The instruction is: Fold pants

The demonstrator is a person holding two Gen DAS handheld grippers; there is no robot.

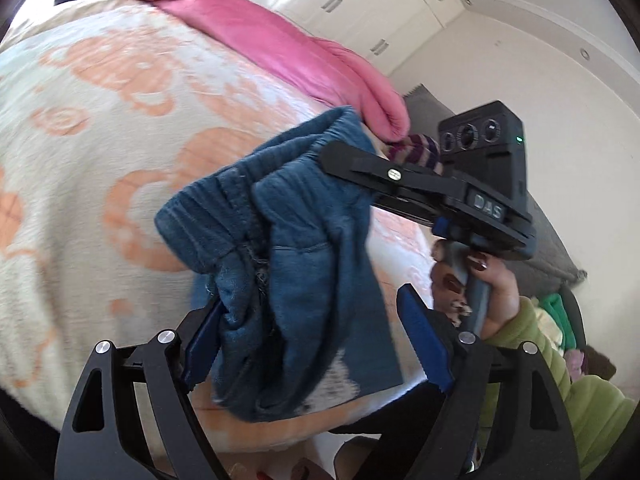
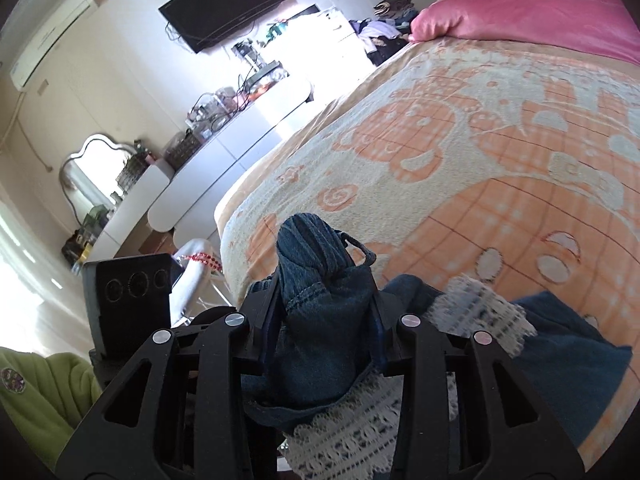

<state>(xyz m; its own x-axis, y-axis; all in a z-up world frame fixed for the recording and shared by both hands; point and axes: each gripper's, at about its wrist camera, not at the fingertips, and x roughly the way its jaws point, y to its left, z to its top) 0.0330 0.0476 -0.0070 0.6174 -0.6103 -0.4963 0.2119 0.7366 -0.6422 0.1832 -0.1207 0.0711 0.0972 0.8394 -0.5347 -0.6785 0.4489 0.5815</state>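
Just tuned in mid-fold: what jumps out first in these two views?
The blue denim pants dangle bunched in mid-air above the orange-patterned blanket. The right tongs are shut on their waistband; the left tongs stand open around the fabric. Behind, a pink pillow lies along the bed's far edge.

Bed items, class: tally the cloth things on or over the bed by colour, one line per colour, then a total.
Blue: 1, the denim pants, held up by the right gripper, with the left gripper open around them
Pink: 1, the pillow
Orange and cream: 1, the blanket
Total: 3
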